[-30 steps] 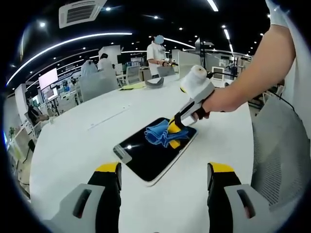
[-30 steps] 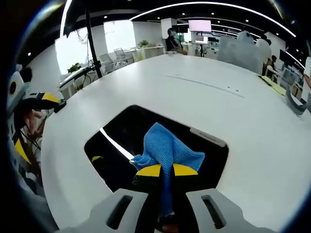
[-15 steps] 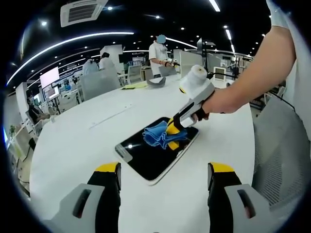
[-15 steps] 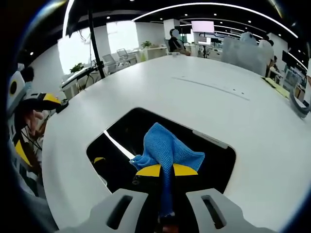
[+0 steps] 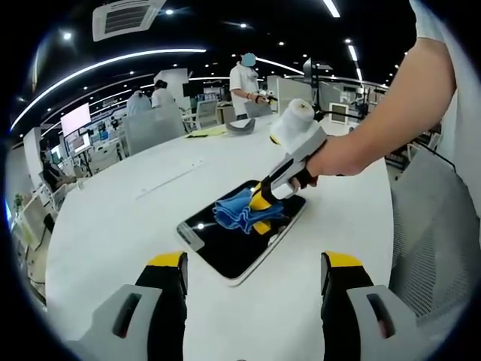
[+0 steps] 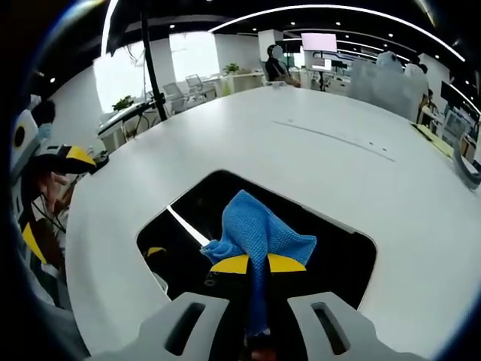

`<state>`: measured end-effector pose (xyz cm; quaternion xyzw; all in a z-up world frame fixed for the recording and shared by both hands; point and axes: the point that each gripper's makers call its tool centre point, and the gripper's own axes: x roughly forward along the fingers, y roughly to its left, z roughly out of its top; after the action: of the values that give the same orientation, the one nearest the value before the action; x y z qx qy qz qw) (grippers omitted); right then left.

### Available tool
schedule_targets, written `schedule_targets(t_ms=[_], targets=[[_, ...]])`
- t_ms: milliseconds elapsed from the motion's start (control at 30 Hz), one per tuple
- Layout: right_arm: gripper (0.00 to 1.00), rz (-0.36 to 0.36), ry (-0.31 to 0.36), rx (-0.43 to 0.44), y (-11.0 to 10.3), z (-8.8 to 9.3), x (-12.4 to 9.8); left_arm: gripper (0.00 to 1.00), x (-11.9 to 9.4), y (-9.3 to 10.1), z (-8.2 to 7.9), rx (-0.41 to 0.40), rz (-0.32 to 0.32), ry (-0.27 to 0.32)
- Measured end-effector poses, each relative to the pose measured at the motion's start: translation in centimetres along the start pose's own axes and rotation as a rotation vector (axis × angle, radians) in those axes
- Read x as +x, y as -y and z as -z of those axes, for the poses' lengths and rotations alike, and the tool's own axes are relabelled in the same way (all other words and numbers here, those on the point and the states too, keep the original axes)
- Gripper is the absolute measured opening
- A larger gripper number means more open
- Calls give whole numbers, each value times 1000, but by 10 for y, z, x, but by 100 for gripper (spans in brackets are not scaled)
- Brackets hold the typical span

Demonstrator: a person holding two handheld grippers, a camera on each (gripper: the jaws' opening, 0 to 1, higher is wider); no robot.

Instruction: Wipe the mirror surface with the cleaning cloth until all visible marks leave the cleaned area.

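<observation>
A dark rectangular mirror [image 5: 225, 244] with a pale frame lies flat on the white table [image 5: 113, 226]. The blue cleaning cloth [image 5: 234, 211] rests on its glass, pinched by my right gripper [image 5: 259, 214], which a person's hand holds from the right. In the right gripper view the cloth [image 6: 259, 232] bunches up just past the yellow-tipped jaws of my right gripper [image 6: 257, 265], shut on it over the mirror [image 6: 195, 218]. My left gripper [image 5: 254, 263] hovers open in front of the mirror's near edge, holding nothing.
The white table is large and round. A grey mesh chair [image 5: 436, 233] stands at its right. People and desks fill the office at the far side [image 5: 244, 75]. The left gripper [image 6: 45, 188] appears at the left edge of the right gripper view.
My right gripper has dragged the cloth a little leftward across the mirror, toward its middle. The left gripper has stayed where it was.
</observation>
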<state>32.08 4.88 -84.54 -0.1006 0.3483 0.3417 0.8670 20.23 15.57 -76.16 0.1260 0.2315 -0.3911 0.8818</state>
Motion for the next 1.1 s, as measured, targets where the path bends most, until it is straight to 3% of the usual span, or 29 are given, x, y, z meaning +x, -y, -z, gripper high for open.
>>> schedule_targets(t_ms=[633,1100], targets=[[2,-55,-11,-59,-11,-9,11,72,1,1,3,-14,-3,-5],[2,-89,-44,-162,-23,-18,22,71,-1,-2,7,-13,-10,-11]])
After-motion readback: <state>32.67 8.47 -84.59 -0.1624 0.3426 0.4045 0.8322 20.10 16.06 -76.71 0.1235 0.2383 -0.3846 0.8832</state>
